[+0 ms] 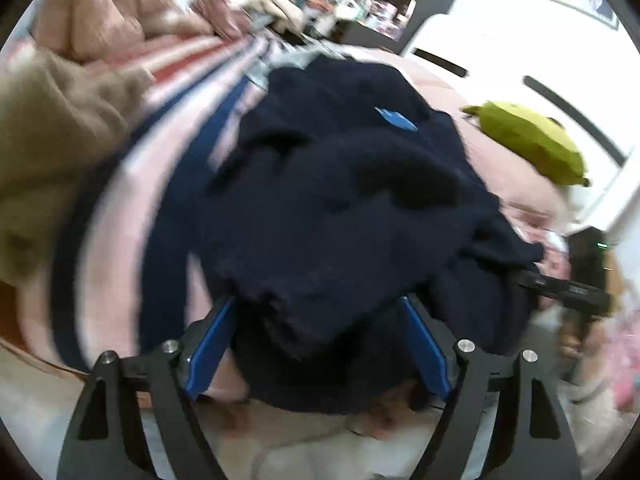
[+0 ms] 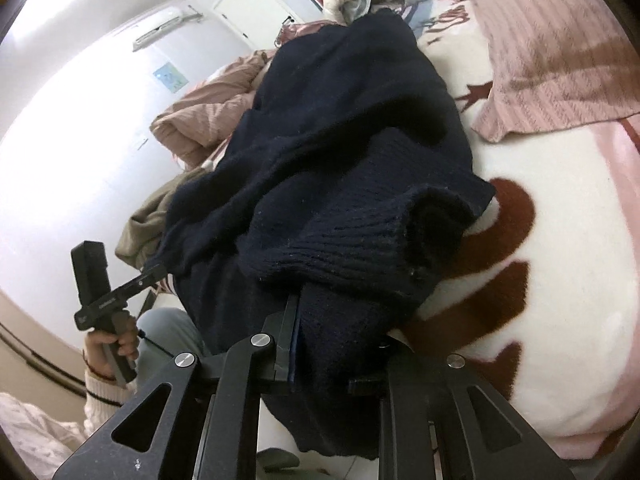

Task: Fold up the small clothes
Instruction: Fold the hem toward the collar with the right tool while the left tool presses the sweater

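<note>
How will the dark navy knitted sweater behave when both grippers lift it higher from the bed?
The navy sweater looks thick and ribbed, so it will probably sag heavily between the left gripper and the right gripper. Its loose folds suggest it is floppy. The fuzzy knit likely resists slipping.

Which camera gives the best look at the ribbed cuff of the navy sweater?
The right wrist view: the ribbed cuff of the navy sweater sits sharp and close, just beyond the right claw. The left wrist view shows the sweater only as a blurred dark mass, with no clear ribbing.
</note>
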`<state>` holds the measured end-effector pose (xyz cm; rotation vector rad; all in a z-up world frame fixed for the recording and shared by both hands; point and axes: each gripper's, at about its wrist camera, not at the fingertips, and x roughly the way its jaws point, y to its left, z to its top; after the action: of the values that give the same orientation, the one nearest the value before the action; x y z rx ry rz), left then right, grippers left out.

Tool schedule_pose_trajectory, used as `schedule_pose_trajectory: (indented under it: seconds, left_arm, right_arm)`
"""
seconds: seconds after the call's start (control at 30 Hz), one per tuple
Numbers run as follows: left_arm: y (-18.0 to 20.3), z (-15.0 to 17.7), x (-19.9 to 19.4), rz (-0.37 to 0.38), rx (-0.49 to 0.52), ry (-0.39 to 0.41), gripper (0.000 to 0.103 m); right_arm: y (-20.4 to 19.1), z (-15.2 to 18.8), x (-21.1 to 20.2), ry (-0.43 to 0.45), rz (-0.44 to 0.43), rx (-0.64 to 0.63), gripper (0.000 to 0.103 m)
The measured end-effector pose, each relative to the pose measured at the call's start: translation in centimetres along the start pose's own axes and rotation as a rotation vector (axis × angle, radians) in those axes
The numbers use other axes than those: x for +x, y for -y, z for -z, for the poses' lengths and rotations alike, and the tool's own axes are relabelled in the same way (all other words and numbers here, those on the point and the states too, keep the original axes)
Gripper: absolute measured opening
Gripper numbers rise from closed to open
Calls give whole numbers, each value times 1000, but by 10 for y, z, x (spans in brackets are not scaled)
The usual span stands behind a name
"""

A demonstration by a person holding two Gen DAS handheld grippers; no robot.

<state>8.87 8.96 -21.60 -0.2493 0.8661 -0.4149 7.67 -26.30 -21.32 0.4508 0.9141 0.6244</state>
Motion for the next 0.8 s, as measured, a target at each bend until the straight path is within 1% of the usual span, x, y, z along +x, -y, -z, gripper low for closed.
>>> schedule_pose_trajectory:
  seconds: [0.03,0.1,0.17,0.23,0.27,0.3,0.33,0.37,0.4,0.43,0.47,0.53,0.57,0.67,0.7,0.73,0.8]
  left_arm:
    - [2,2,6,8,2,-16,78]
    - [9,3,14,-20,4,-19,78]
    - [15,2,20,-6,-15,-12,78]
    - [23,0,26,12,-6,-13,78]
    - [26,-1,28,12,-4,-8,74]
    - [30,-2,30,6,-7,1,63]
    - [32,-4,30,-3,-9,11,55]
    - [35,-7,33,-15,-15,20,37]
    - [36,-8,33,-16,-19,29,25]
    - [36,-10,34,-8,-28,35,23]
    - [38,-13,36,-4,-37,39,19]
    - [43,-16,35,-15,-22,50,17]
    - [44,-16,31,-15,-15,66,16]
    - [41,-18,7,45,-52,127,16]
    - [37,-18,-4,59,-87,163,16]
    - [35,-17,-12,70,-108,182,16]
    - [41,-15,-28,66,-85,213,15]
  right_arm:
    - [0,0,1,-10,-8,-4,12]
    - [0,-1,7,-34,-35,-8,12]
    - [1,-2,15,-66,-70,-13,13]
    - [-3,-3,23,-95,-87,-49,14]
    - [-3,-2,22,-103,-91,-61,14]
    - [-4,-3,24,-112,-101,-68,16]
    - [-4,-5,26,-121,-114,-65,17]
    - [-3,-6,28,-126,-122,-60,17]
    - [-4,-7,28,-124,-126,-60,17]
    - [-7,-8,31,-118,-123,-65,17]
    - [-9,-8,33,-112,-114,-74,17]
    - [-12,-8,30,-88,-90,-95,12]
    - [-14,-7,27,-69,-93,-94,11]
    - [-13,-6,9,-13,-173,-54,9]
    - [-13,-6,4,-8,-193,-52,8]
    - [-14,-6,-3,-1,-214,-46,7]
    - [-20,-6,-17,27,-271,-47,7]
